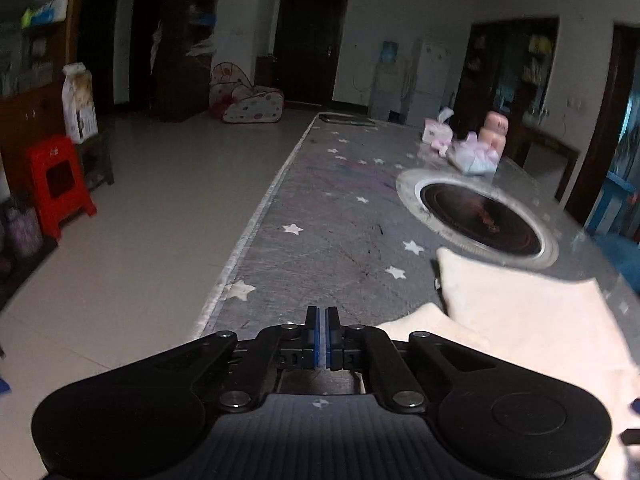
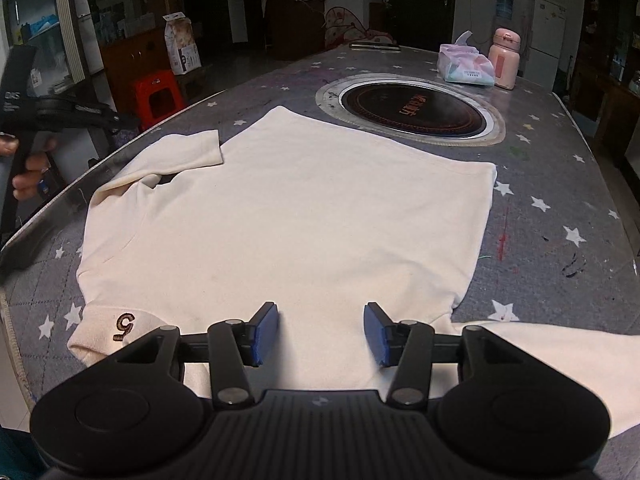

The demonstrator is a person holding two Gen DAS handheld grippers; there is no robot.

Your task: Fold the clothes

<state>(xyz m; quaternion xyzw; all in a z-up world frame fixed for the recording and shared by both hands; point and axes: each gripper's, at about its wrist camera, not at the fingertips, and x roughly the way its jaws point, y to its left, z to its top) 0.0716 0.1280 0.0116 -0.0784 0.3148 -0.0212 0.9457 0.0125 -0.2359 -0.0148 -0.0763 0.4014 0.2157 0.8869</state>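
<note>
The cream sweatshirt (image 2: 280,216) is spread flat on the tabletop (image 2: 560,184) with only one sleeve (image 2: 188,150) laid inward, so most folds are judged undone, while the left hand-held gripper (image 1: 322,312) is pressed together empty and the right hand-held gripper (image 2: 320,334) is held spread above the cloth.

floor (image 1: 140,208): pale tile | walls (image 1: 248,12): white | red stool (image 1: 56,184) | dark doors (image 1: 308,44)
</note>
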